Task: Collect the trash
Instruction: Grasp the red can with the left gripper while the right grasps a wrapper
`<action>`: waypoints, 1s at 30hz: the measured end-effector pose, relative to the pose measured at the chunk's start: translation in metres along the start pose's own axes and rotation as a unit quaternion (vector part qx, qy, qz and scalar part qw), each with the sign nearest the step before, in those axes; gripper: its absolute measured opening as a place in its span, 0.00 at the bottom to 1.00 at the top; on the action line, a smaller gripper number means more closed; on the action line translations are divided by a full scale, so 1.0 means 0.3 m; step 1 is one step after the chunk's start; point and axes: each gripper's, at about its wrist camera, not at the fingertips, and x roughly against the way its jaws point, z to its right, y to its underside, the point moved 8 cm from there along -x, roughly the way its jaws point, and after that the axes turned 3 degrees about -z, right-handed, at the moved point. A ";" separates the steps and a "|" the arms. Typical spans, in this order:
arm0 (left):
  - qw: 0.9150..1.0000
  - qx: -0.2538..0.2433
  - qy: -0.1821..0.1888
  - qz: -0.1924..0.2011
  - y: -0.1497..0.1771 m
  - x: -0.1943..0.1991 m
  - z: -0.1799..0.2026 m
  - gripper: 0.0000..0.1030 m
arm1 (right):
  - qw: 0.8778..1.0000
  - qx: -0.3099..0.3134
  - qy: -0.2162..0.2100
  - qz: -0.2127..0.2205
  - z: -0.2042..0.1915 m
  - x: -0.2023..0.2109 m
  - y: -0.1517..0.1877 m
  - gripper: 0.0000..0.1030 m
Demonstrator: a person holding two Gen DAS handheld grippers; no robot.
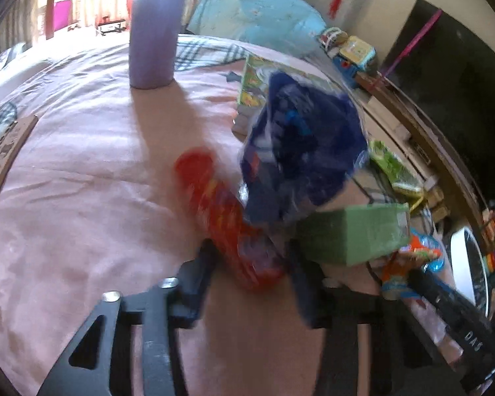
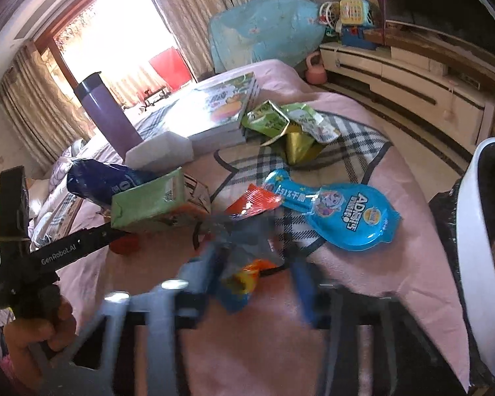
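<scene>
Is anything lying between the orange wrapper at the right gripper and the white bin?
Nothing visible does. The orange wrapper sits within the right gripper, and only bare pink bedspread separates it from the white bin. The blue packet lies farther back, off that line.

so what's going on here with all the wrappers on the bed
A person is clearing snack trash off a pink bed cover with a handheld gripper in each hand. The left gripper has a red wrapper between its jaws, beside a dark blue bag and a green carton. The right gripper has a crumpled orange and blue wrapper between its jaws. A lined bin waits at the bed's right edge.
</scene>
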 end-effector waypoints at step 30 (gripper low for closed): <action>0.984 -0.122 0.127 0.004 0.335 0.349 0.212 0.28 | 0.998 -0.012 -0.009 0.069 0.055 0.390 0.178 0.01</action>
